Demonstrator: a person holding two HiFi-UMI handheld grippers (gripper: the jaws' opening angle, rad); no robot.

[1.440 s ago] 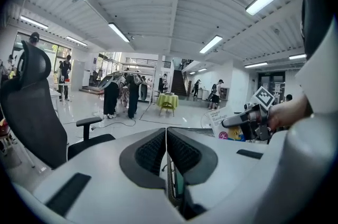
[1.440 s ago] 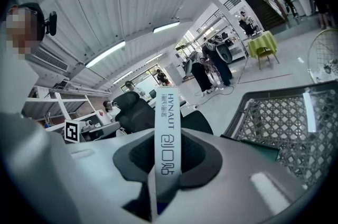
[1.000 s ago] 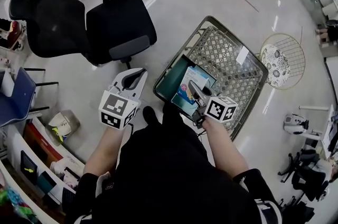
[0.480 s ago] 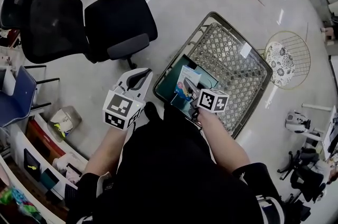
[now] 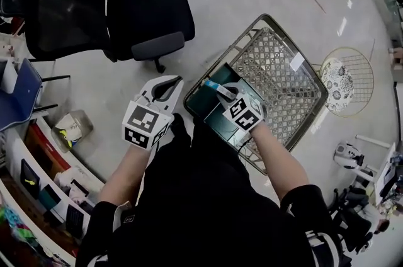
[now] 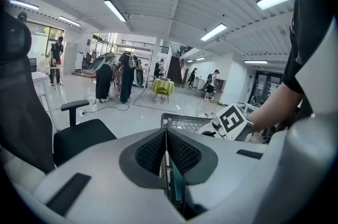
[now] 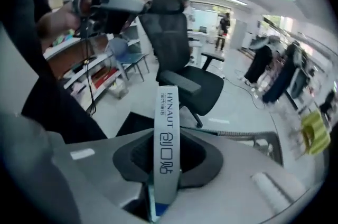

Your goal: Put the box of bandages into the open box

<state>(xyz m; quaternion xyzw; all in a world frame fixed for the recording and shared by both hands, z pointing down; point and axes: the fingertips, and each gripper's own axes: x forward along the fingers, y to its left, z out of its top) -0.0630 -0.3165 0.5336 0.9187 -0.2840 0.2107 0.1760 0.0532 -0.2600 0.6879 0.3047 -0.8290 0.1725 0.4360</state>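
**Two grippers at the basket, one loaded**

Count: two grippers, one bandage box, one open box, one wire basket, one office chair.

The right gripper [image 5: 221,91] has its jaws clamped on the bandage box [image 5: 214,85], which juts out toward 11 o'clock. In the head view the bandage box lies over the teal inside of the open box [image 5: 200,102]. Whether the two touch cannot be told. The open box sits at the 8 o'clock corner of the basket [image 5: 280,64]. The left gripper [image 5: 169,84] is just beside that corner, at its 9 o'clock, with its jaws brought together and nothing between them.

Only the right gripper view gives the grip itself. There the right gripper [image 7: 168,158] pinches the bandage box [image 7: 169,122] by its flat faces, so the narrow white printed edge faces the camera. Only the left gripper view shows the pads of the left gripper [image 6: 166,136] meeting. It also shows several people [image 6: 105,77] standing far off, whom the head view lacks.

Surroundings: the chair [image 5: 148,11] stands at 10 o'clock of the basket, a round wire stand [image 5: 346,80] at 3 o'clock, and shelves [image 5: 38,177] at 8 o'clock of the picture. The right gripper's marker cube [image 5: 243,113] and hand cover part of the open box. In the right gripper view the bandage box hides part of the chair [image 7: 179,54].
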